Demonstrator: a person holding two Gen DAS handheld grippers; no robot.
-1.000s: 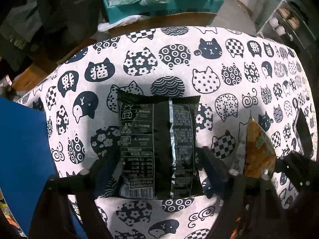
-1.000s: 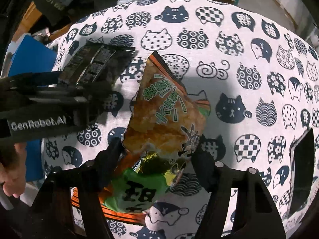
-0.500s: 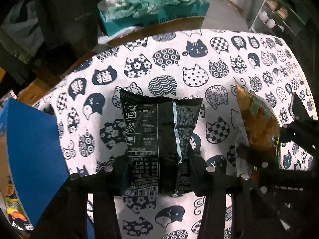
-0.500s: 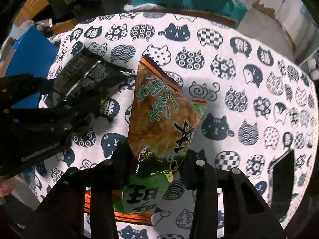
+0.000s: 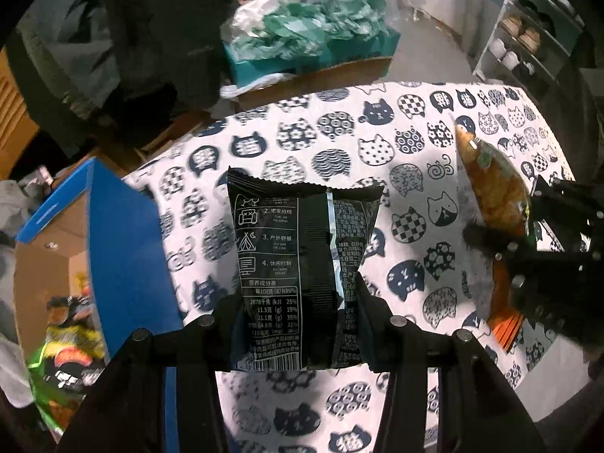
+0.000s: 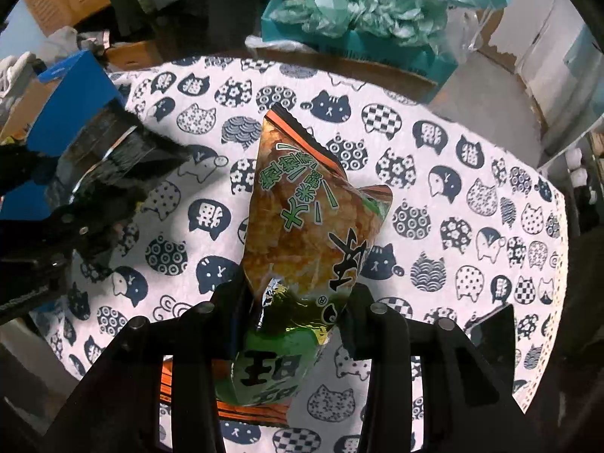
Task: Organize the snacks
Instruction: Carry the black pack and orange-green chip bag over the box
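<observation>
The left gripper [image 5: 298,313] is clamped on a black packet [image 5: 302,264], the right gripper [image 6: 290,309] on an orange-green packet [image 6: 313,226]; both hang above the cat-print cloth [image 6: 472,188]. Beyond stands a blue box [image 5: 124,249].

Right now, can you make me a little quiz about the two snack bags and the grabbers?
1. True or false: the left gripper is shut on the black snack bag.
2. What pattern covers the tablecloth?
3. The blue box holds: A) snacks B) shoes C) cups.

Key: 1 true. 2 cat faces. 3 A. Bonus fact: the right gripper clamps the orange and green snack bag.
</observation>
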